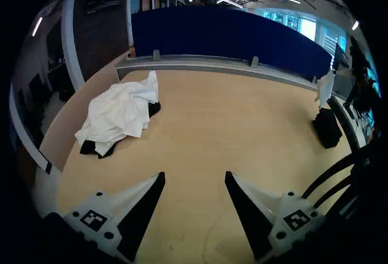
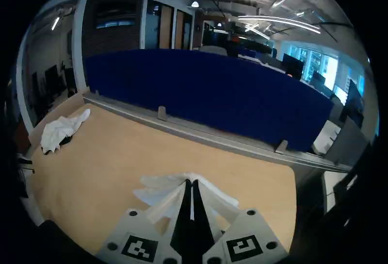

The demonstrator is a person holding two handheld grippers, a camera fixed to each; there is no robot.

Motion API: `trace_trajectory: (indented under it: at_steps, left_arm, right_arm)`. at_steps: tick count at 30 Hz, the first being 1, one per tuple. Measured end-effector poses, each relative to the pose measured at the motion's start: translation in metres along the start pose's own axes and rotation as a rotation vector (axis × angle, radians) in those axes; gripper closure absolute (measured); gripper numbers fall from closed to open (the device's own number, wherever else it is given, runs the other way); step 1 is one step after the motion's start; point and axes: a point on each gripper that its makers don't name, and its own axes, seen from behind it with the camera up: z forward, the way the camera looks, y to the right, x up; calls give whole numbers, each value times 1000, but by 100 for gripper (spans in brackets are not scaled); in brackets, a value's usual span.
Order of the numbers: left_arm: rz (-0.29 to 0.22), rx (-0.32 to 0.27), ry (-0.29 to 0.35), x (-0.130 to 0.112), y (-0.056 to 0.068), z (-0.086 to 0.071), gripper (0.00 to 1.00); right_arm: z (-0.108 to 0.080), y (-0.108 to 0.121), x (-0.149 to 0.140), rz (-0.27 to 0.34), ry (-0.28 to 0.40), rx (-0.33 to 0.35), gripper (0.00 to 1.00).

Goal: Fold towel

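The right gripper (image 2: 192, 185) is clenched on a white towel (image 2: 157, 193), whose folds spread to either side of its fingertips over the wooden table (image 2: 111, 167). The left gripper (image 1: 194, 179) hovers released above the table, with a heap of white cloth (image 1: 121, 111) ahead to its left

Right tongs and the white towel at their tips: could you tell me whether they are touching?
Touching. The right gripper view shows the right tongs closed on the white towel, cloth bunching out either side of the tips.
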Motion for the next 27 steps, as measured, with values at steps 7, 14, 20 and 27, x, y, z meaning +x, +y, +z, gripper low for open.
trace_trajectory:
  at_steps: [7,14,20,27]
  left_arm:
    - [5,-4,1,3,2,-1,8]
    - [15,-12,3,6,7,-3,9]
    - [30,-23,2,6,13,-4,9]
    - [51,-34,-6,4,21,-3,9]
  right_arm:
    - [-9,6,-9,16,1,-5,98]
    - [-25,13,-38,31,-22,-13,98]
    - [-42,23,-79,68,-55,-34,98]
    - [-61,36,-118,127,-75,-61,98]
